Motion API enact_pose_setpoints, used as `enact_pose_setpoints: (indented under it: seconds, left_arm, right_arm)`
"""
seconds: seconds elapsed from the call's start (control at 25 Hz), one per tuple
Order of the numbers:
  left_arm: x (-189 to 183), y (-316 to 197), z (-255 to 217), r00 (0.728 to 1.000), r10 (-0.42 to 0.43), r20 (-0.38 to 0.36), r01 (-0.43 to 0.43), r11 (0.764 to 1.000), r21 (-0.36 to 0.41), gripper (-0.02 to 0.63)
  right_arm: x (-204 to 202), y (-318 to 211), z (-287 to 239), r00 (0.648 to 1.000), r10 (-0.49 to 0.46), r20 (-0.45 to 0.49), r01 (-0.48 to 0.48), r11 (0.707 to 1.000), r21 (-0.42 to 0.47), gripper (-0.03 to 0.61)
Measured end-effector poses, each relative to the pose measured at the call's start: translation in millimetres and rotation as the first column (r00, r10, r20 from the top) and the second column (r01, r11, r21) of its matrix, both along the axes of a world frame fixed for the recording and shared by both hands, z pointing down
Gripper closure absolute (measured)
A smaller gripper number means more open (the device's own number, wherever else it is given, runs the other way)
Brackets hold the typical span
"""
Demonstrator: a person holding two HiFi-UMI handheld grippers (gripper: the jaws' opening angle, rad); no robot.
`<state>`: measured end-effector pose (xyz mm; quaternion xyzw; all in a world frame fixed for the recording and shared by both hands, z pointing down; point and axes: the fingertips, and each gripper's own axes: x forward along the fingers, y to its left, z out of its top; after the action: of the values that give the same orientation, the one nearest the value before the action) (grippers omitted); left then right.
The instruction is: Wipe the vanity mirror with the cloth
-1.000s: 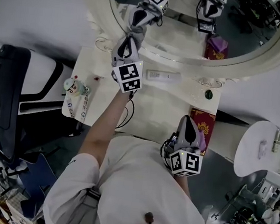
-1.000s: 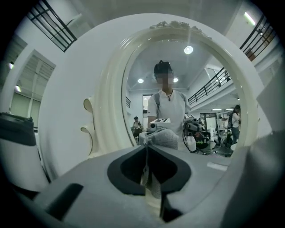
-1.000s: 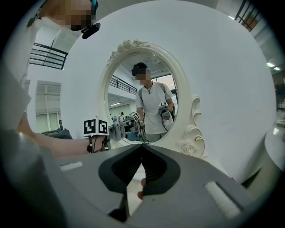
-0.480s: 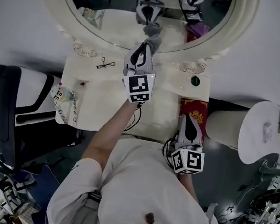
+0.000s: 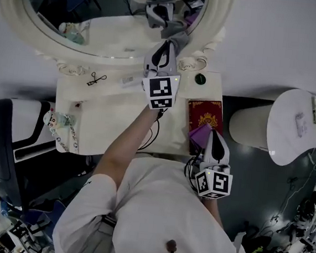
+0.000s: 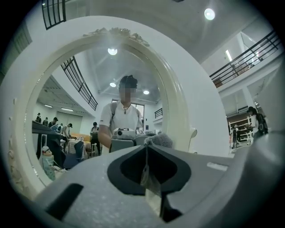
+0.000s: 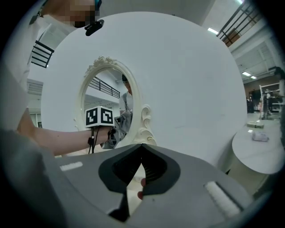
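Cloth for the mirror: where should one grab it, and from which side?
By a bunched fold, as the left hand-held gripper has it: jaws shut on the cloth, coming from the table side so a soft wad sticks out past the tips toward the mirror.

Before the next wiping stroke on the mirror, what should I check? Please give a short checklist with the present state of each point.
1. The cloth is clamped in the left tongs: ok, jaws closed on it.
2. The cloth presses on the mirror glass: cannot tell; it lies at the rim.
3. The right tongs are away from the mirror: ok; shut on nothing, low beside the red booklet.
4. The dark round object on the vanity top is clear of the left tongs: ok, though close.
5. Smears on the glass: cannot tell.
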<state>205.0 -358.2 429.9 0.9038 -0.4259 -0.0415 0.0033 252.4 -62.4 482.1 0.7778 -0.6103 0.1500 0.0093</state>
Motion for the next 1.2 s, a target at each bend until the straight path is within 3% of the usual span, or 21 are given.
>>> enact_pose_setpoints:
  seconds: [0.24,0.48,0.88,1.2]
  left_arm:
    - [26,-8,-5,1.0,0.015,-0.011,-0.015,1.0,-0.003,0.597]
    - [10,-23,-8,1.0,0.001,-0.001,-0.001,1.0,-0.003,0.597]
    - [-112,-67,-15,0.991,-0.119,0.07,0.115,0.992,0.054,0.595]
    - [-224,-103,-13,0.956,-0.276,0.102,0.272,0.961,0.053,0.595]
  right_arm:
    - [20,20,0,0.995,0.098,0.001,-0.098,0.995,-0.004,0.571]
    - [16,13,3,0.993,0.115,0.012,-0.115,0.993,-0.014,0.571]
    - [-60,-68,-3,0.995,-0.099,0.024,0.098,0.995,0.015,0.571]
    - [-124,-110,0,0.974,-0.224,0.036,0.223,0.975,0.019,0.571]
